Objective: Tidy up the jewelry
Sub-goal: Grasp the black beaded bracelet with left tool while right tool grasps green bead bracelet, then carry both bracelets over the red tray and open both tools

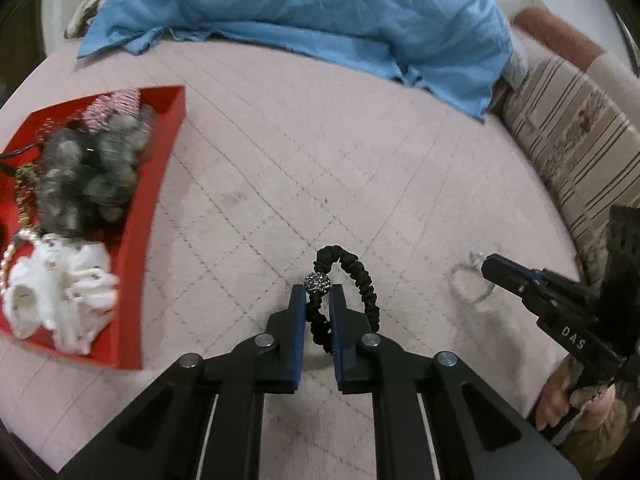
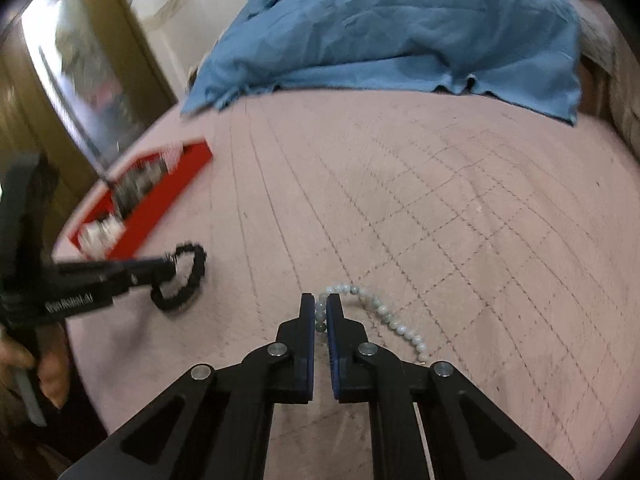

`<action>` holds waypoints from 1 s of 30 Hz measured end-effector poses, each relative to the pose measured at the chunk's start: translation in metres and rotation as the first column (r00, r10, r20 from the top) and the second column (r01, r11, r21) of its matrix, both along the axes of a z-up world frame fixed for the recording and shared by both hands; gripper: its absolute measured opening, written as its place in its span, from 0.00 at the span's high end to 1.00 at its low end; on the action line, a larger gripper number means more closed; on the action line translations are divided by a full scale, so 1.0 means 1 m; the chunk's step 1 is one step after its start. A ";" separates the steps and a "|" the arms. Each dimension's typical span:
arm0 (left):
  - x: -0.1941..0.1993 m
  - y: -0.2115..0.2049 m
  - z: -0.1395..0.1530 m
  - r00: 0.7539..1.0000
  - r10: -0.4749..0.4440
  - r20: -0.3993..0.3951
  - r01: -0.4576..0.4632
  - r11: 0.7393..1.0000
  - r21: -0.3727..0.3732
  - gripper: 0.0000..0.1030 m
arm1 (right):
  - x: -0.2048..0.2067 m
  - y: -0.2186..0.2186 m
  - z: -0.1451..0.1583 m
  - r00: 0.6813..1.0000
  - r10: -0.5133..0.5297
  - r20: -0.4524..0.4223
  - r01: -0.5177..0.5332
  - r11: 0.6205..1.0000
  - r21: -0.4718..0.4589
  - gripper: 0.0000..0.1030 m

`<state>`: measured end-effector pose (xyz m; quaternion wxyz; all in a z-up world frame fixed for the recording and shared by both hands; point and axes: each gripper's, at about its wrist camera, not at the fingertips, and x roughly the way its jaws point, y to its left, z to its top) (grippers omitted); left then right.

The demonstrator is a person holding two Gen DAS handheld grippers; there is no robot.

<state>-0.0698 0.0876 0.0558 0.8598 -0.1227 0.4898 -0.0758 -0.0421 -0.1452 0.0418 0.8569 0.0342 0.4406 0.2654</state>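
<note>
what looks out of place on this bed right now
A crumpled blue cloth lies heaped across the far side of the pink quilt, nowhere near the red tray. The rest fits: the left claw grips a black bracelet, the right claw a pale bead bracelet.

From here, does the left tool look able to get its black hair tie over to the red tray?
Probably yes. The left tool is shut on the black hair tie, and only bare pink quilt lies between it and the red tray. The tray is already crowded, though.
</note>
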 end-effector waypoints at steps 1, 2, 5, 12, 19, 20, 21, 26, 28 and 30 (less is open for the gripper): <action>-0.003 0.004 0.006 1.000 0.008 0.012 -0.008 1.000 -0.016 0.89 | -0.001 -0.003 0.005 1.000 -0.010 -0.005 0.010 1.000 0.028 0.94; -0.007 0.008 0.012 1.000 0.016 0.023 -0.015 0.999 -0.029 0.89 | -0.002 -0.003 0.009 1.000 -0.015 -0.009 0.015 0.999 0.045 0.94; -0.019 0.023 0.032 0.997 0.046 0.066 -0.041 0.997 -0.065 0.89 | -0.005 -0.006 0.024 1.000 -0.024 -0.020 0.026 0.994 0.110 0.94; -0.042 0.070 0.060 0.980 0.152 0.128 -0.139 0.984 -0.111 0.89 | -0.006 0.003 0.062 1.000 -0.011 -0.026 0.017 0.974 0.225 0.93; -0.070 0.136 0.070 0.940 0.295 0.173 -0.280 0.954 -0.108 0.89 | -0.014 0.040 0.092 0.999 0.038 0.029 -0.043 0.982 0.186 0.93; -0.074 0.148 0.069 0.931 0.319 0.175 -0.303 0.946 -0.112 0.89 | -0.014 0.043 0.094 0.999 0.043 0.033 -0.049 0.982 0.182 0.93; -0.076 0.155 0.069 0.926 0.336 0.175 -0.319 0.940 -0.117 0.89 | -0.014 0.052 0.098 0.998 0.055 0.038 -0.061 0.983 0.172 0.93; -0.082 0.203 0.062 0.889 0.427 0.166 -0.406 0.902 -0.146 0.89 | -0.013 0.086 0.106 0.993 0.105 0.047 -0.111 0.984 0.137 0.93; -0.079 0.218 0.059 0.876 0.452 0.165 -0.430 0.890 -0.154 0.89 | -0.012 0.102 0.109 0.990 0.132 0.049 -0.136 0.984 0.118 0.93; -0.077 0.229 0.054 0.866 0.474 0.160 -0.449 0.878 -0.168 0.89 | -0.011 0.120 0.111 0.986 0.159 0.052 -0.163 0.982 0.099 0.93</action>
